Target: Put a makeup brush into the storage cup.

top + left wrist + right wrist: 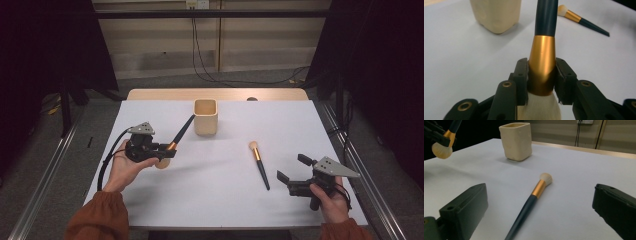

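Two makeup brushes in play on a white table (pixel 215 175): one large brush (pixel 175 140) pinched at its gold ferrule by the left gripper (pixel 169 151), lifted off the surface with pale bristles toward the hand and dark handle angled up toward a cream square cup (pixel 205 117); handle tip just short of the cup's near left side in the high view, whether touching or apart not possible to tell; seen along the left gripper's own camera, both black jaws pressed against either side of the gold ferrule (pixel 542 65), white bristles bulging out below the pads, dark handle running up and away, cup standing ahead to the left; second, slimmer brush (pixel 259 163) lying flat on the tabletop between the two hands, bristle end pointing toward the far edge, handle toward the near edge, well apart from the cup; right gripper (pixel 291 169) held low near the table's right edge, jaws spread wide with nothing between them, aimed toward the lying brush (pixel 531 200) and not touching it; cup upright near the far middle of the table, opening facing up; rust-coloured sleeves at the near edge
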A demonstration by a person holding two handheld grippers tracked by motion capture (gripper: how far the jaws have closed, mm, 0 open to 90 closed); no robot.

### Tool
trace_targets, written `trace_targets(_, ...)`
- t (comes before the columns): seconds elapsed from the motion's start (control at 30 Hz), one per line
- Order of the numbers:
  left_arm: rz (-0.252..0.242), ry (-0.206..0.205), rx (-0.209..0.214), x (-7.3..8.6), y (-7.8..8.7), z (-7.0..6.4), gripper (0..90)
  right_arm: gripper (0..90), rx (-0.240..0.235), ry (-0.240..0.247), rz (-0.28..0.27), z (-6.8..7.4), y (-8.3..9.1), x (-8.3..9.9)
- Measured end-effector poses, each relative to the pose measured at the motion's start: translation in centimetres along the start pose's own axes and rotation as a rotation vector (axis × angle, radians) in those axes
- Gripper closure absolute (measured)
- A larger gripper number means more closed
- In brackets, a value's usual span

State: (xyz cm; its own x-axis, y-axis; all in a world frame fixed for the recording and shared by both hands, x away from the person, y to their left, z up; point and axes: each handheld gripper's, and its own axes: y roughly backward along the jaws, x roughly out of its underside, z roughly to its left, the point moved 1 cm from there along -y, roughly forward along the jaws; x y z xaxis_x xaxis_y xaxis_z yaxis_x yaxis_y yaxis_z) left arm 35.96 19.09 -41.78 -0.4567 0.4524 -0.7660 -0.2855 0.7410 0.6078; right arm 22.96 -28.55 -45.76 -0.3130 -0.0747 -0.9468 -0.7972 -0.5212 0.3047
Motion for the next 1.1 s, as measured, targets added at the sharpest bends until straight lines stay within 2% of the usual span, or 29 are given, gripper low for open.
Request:
trace_targets(0.13, 0.005, -0.018, 0.018, 0.0, -0.4, -0.7, 66.7, 0.2, 0.008, -0.008, -0.007, 0.0, 0.0, 0.0)
trace_targets(0.2, 0.015, -0.044, 0.028, 0.0, -0.6, -1.3, 66.6, 0.2, 0.008, -0.006, -0.007, 0.0, 0.0, 0.0)
trace_targets(0.4, 0.029, -0.057, 0.081, -0.5, -1.3, -2.3, 66.6, 0.0, -0.026, 0.024, -0.010, 0.5, -0.1, -0.1)
trace_targets(0.6, 0.051, -0.092, 0.089, -1.1, -1.7, -3.7, 66.7, 0.1, -0.052, 0.028, -0.003, 0.9, -0.2, -0.1)
trace_targets(0.77, 0.083, -0.131, 0.123, -1.3, -2.0, -4.9, 66.7, 0.0, -0.095, 0.034, 0.001, 1.6, -0.5, -0.2)
trace_targets(0.83, 0.089, -0.138, 0.116, -1.4, -2.3, -5.3, 66.7, 0.9, -0.115, 0.042, 0.010, 1.9, -0.7, -0.2)
trace_targets(0.93, 0.100, -0.141, 0.136, -1.7, -2.7, -5.7, 66.7, 0.9, -0.141, 0.048, 0.015, 2.3, -1.0, -0.4)
trace_targets(1.1, 0.134, -0.163, 0.144, -2.2, -3.3, -6.3, 66.7, 0.9, -0.178, 0.074, 0.012, 3.0, -1.6, -1.3)
